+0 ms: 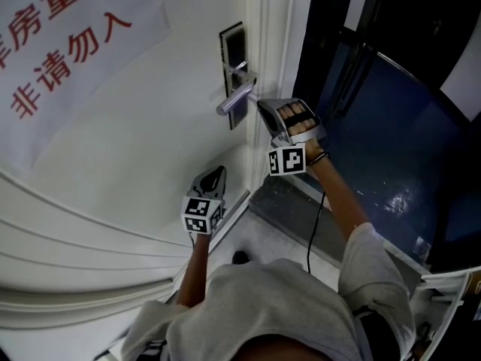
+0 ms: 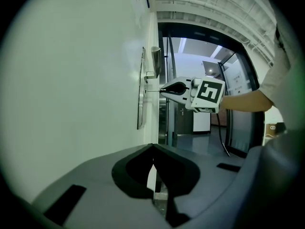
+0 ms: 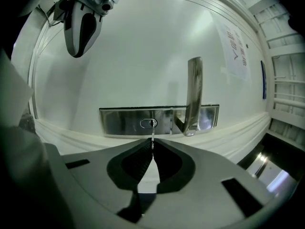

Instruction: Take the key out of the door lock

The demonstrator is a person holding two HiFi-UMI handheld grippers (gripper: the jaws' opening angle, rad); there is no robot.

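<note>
Nearest, my right tool (image 3: 152,145) is clamped on the key (image 3: 152,133), whose blade runs into the keyhole of the lock plate (image 3: 124,120) beside the handle (image 3: 194,94). Step in hand: extraction. Next, I pull straight back, without twisting. My left tool (image 2: 153,149) hangs closed, empty.

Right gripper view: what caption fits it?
Right hand-held gripper pinches the key at the keyhole of the door lock.
</note>
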